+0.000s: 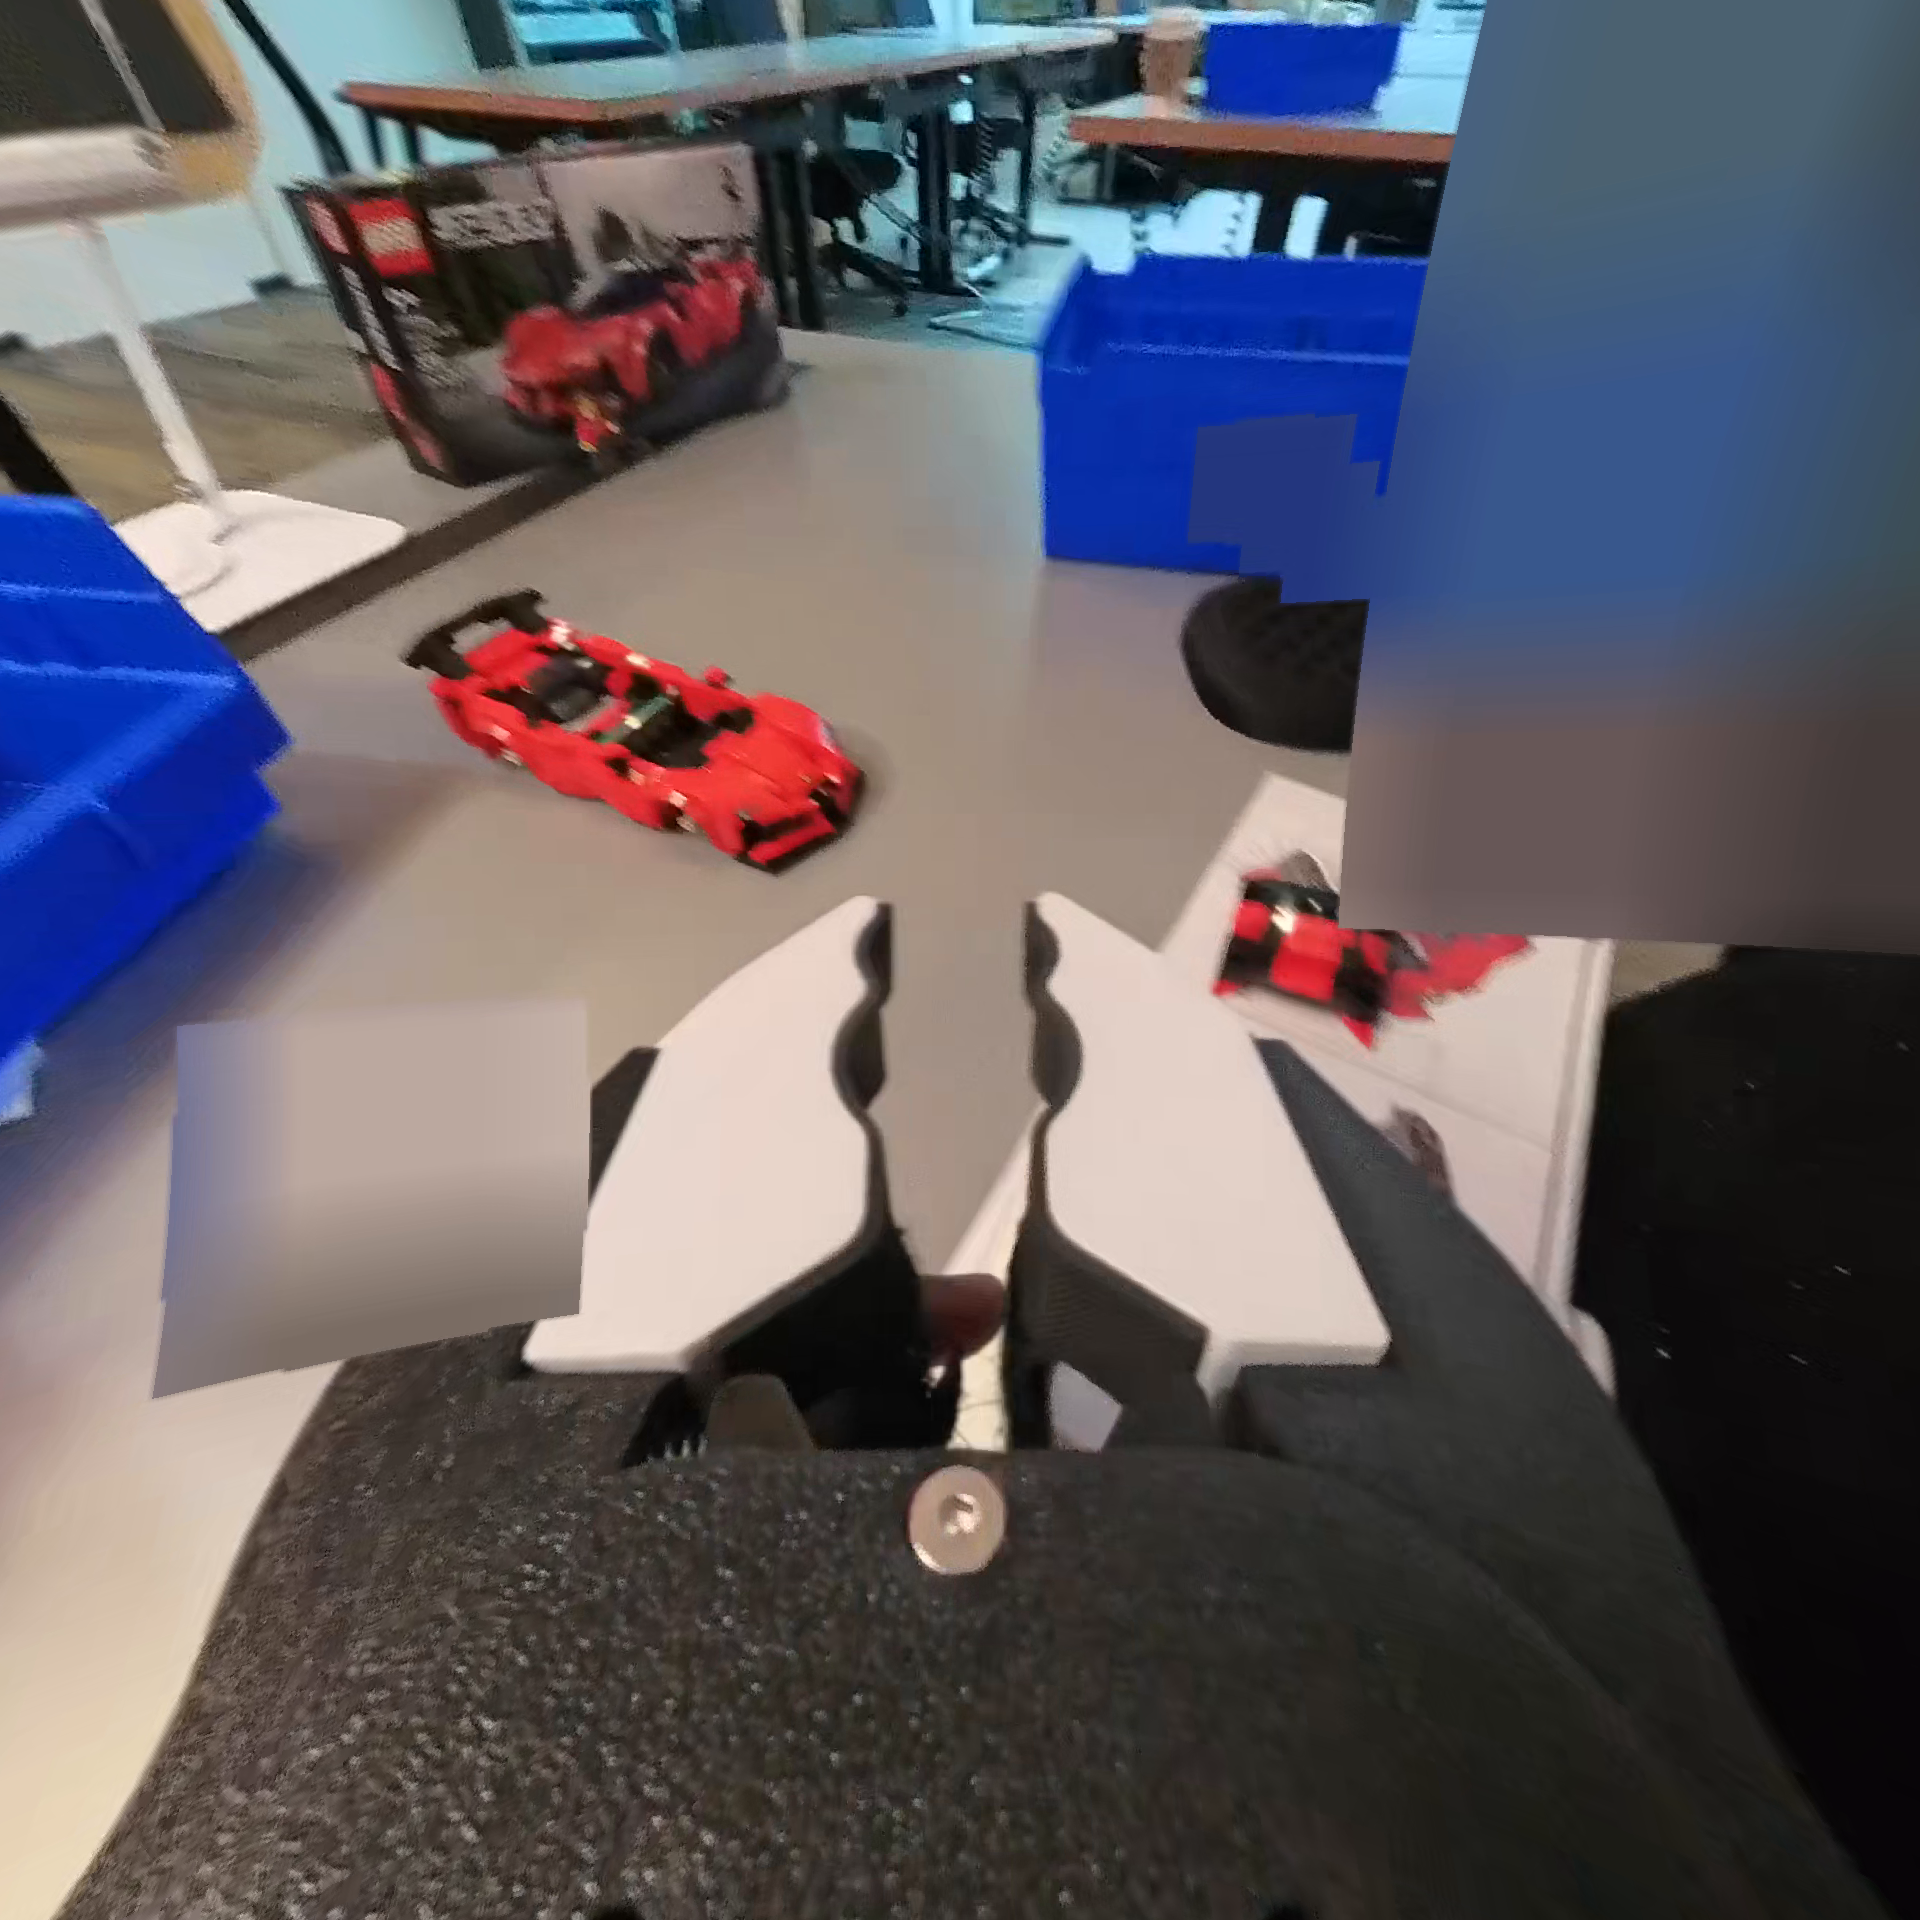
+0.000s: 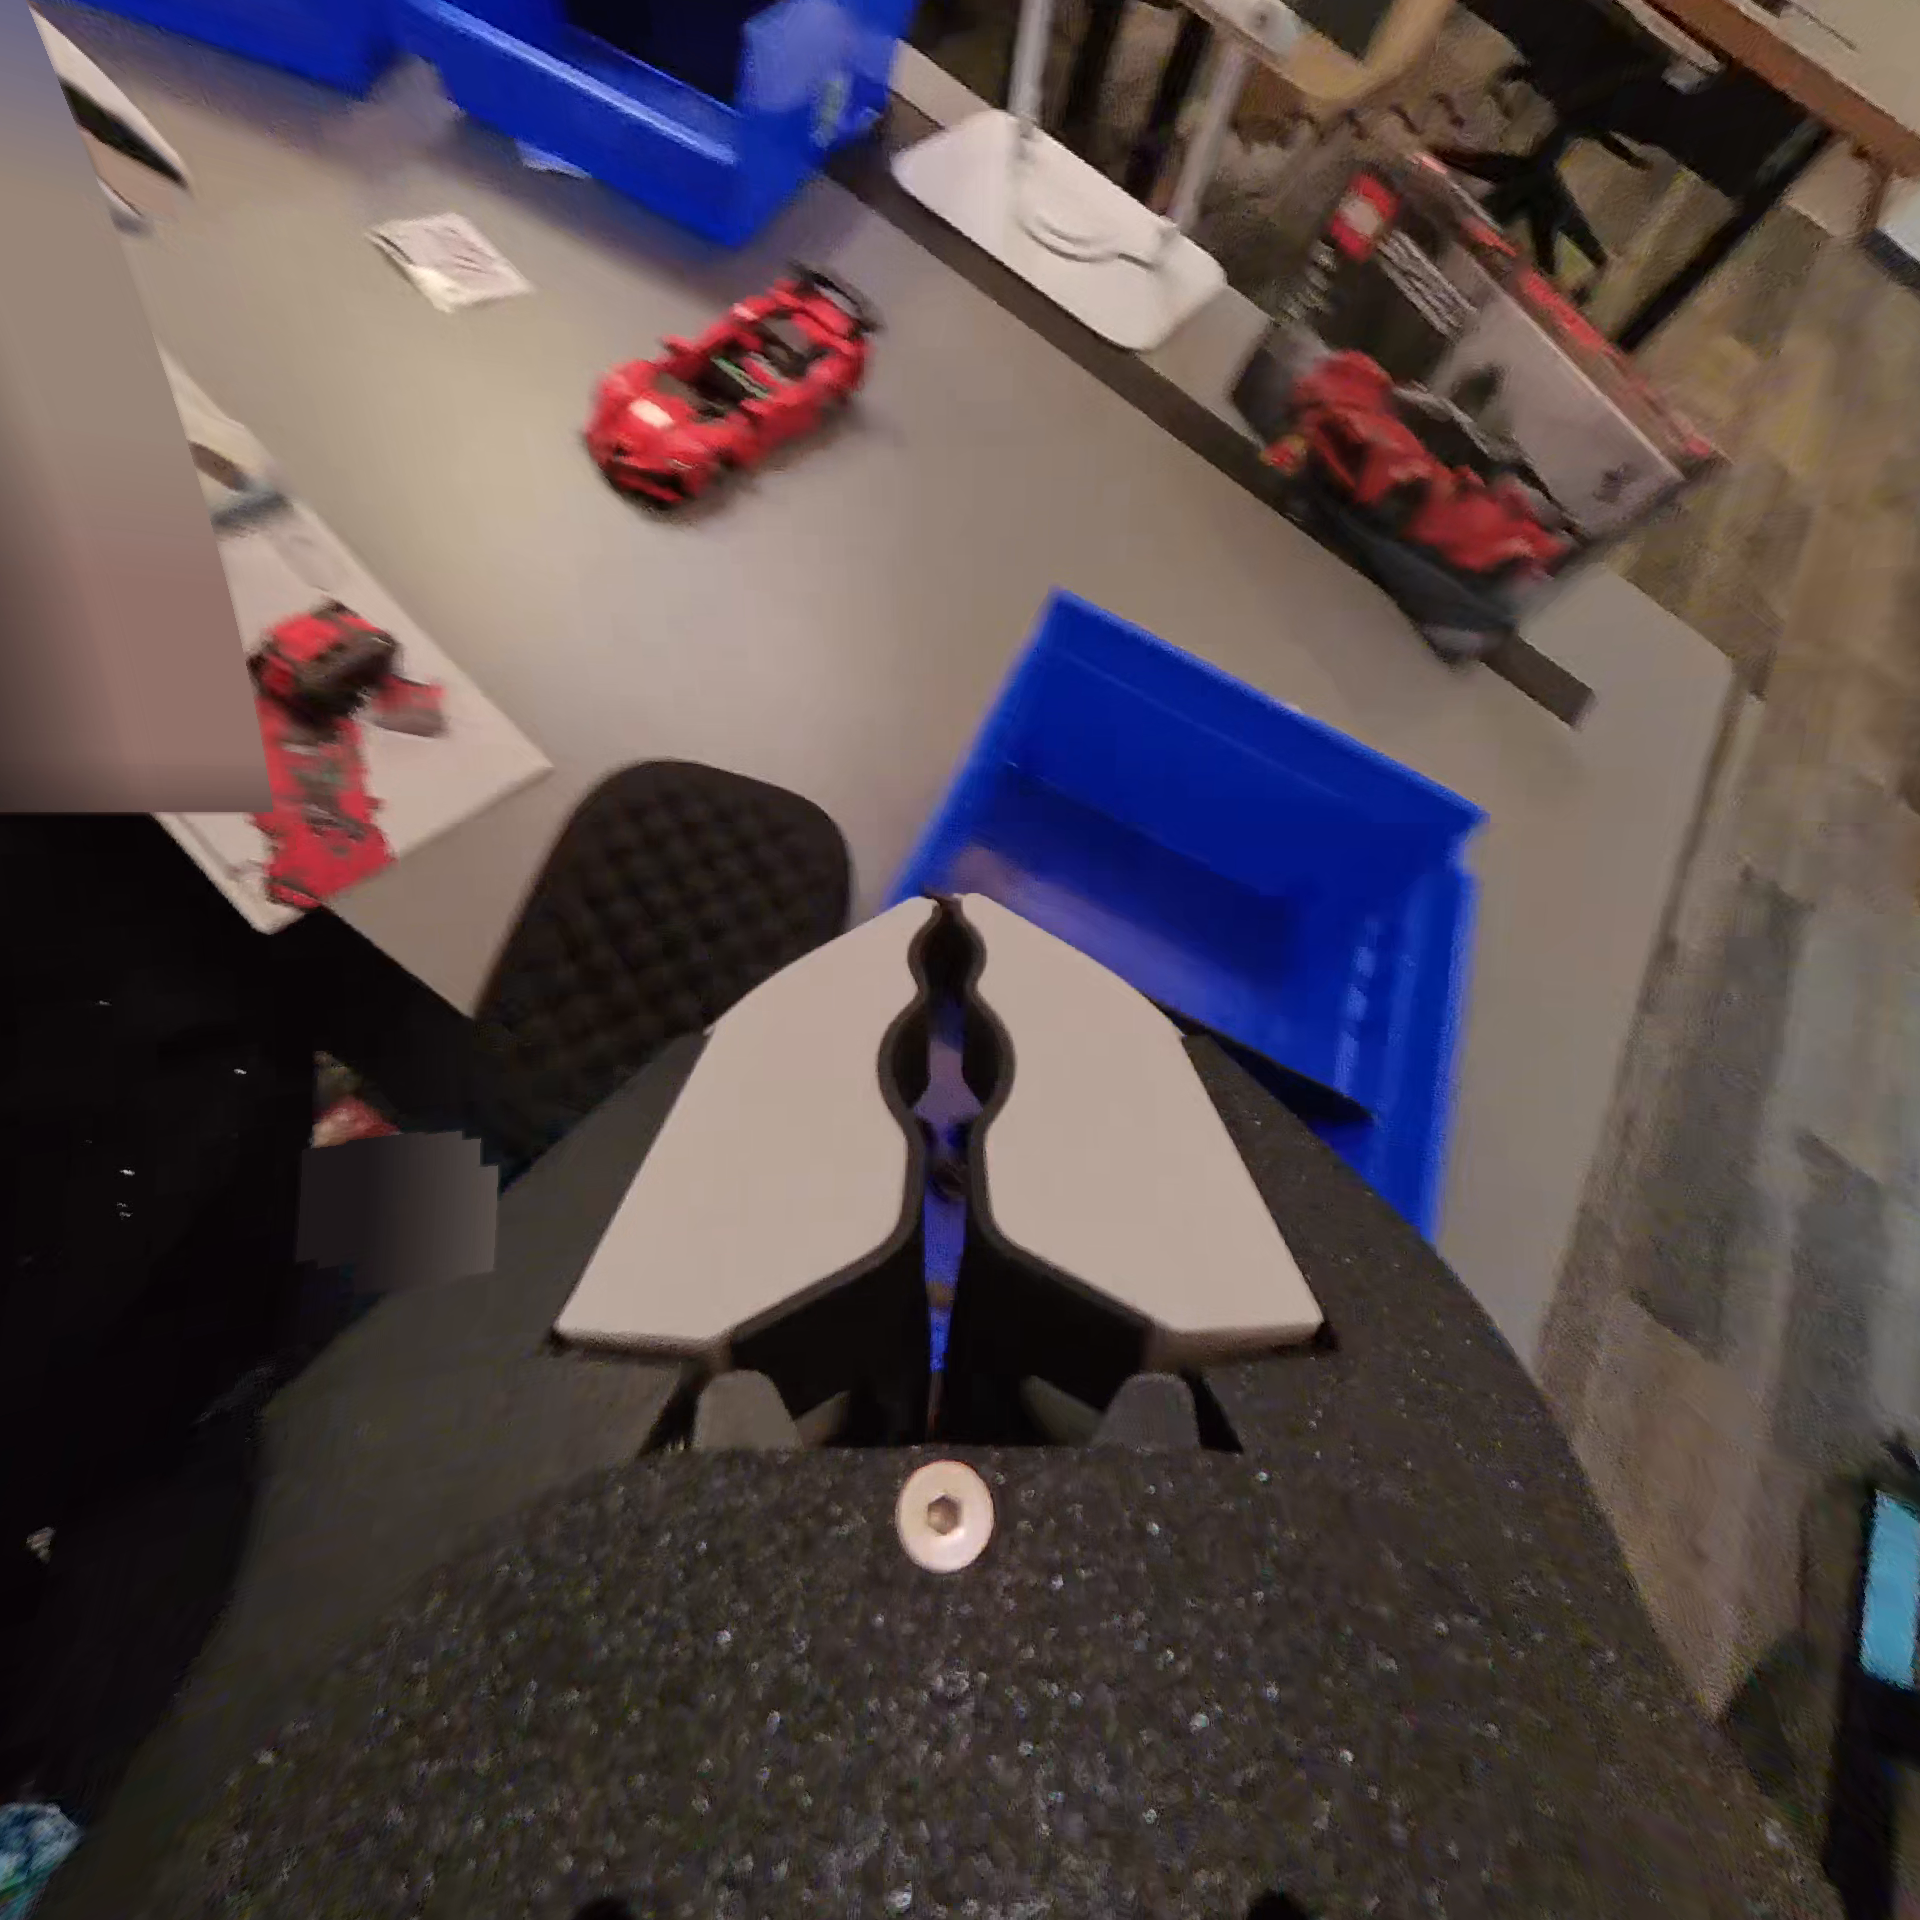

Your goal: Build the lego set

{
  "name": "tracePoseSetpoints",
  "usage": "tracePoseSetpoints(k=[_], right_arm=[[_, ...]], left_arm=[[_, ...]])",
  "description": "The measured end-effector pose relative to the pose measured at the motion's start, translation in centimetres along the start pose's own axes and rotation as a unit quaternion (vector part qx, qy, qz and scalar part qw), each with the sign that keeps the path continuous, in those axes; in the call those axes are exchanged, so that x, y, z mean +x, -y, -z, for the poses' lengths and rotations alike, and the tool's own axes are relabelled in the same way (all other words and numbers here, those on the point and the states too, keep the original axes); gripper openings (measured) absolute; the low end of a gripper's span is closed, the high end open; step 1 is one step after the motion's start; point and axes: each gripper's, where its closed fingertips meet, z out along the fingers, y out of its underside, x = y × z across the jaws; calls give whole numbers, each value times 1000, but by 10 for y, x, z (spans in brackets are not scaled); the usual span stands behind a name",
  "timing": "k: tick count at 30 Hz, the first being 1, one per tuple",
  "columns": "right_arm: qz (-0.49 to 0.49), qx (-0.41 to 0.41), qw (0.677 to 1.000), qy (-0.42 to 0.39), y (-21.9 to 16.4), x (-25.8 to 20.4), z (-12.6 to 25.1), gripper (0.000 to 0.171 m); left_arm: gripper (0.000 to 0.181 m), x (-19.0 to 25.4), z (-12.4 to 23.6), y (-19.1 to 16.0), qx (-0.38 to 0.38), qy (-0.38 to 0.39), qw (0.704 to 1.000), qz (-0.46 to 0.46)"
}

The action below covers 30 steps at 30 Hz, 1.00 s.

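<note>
1. Left gripper (image 1: 958,914): fingers narrowly parted, nothing between them, hovering over the grey table (image 1: 935,540)
2. Right gripper (image 2: 943,906): tips pressed together, empty, above the blue bin (image 2: 1226,831)
3. Red lego car (image 1: 644,727) sits at 11 o'clock from the left tips, well apart; looks mostly built
4. Instruction booklet (image 1: 1455,1060) at 2 o'clock, box (image 1: 540,301) at 12
5. Step looks like fetching a part; next: right gripper must part its fingers to pick from the bin

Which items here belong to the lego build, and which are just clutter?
Job:
- red and black brick car
- small red and black brick sub-assembly on the white instruction booklet
- printed cardboard set box
- blue plastic bins

Clutter:
- black dimpled pad
- white lamp base
- loose paper slip
</note>
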Motion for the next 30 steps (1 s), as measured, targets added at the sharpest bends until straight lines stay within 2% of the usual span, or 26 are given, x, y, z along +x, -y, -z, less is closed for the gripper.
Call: tracePoseSetpoints(k=[2, 3, 4, 5, 6, 10, 13, 15, 20, 30], right_arm=[[-11, -16, 1000, -4, -22, 27, 10, 0], [-16, -26, 999, -9, -34, 40, 12, 8], [-20, -39, 999, -13, -45, 51, 12, 9], [-24, -53, 998, -1, -57, 57, 11, 0], [-28, -64, 997, 17, -68, 59, 8, 0], [-21, -139, 987, 71, -119, 59, -10, 0], [-18, -187, 973, 136, -151, 40, -29, 5], [4, -207, 963, 172, -164, 23, -46, 6], [56, -272, 947, 161, -191, 28, -81, 7], [52, -272, 943, 183, -198, 25, -96, 7]], left_arm=[[35, -17, -13, 15, 5, 22, 1000, 10], [35, -22, -20, 25, 14, 28, 999, 16], [30, -25, -28, 36, 29, 29, 999, 22], [13, -27, -36, 47, 49, 25, 998, 28], [0, -27, -43, 58, 70, 18, 997, 37], [0, -29, -73, 87, 122, -17, 987, 106], [0, -35, -93, 98, 146, -24, 981, 123], [1, -37, -103, 102, 157, -26, 978, 136], [4, -38, -122, 99, 148, -30, 978, 145], [10, -36, -132, 81, 84, -10, 994, 72]])
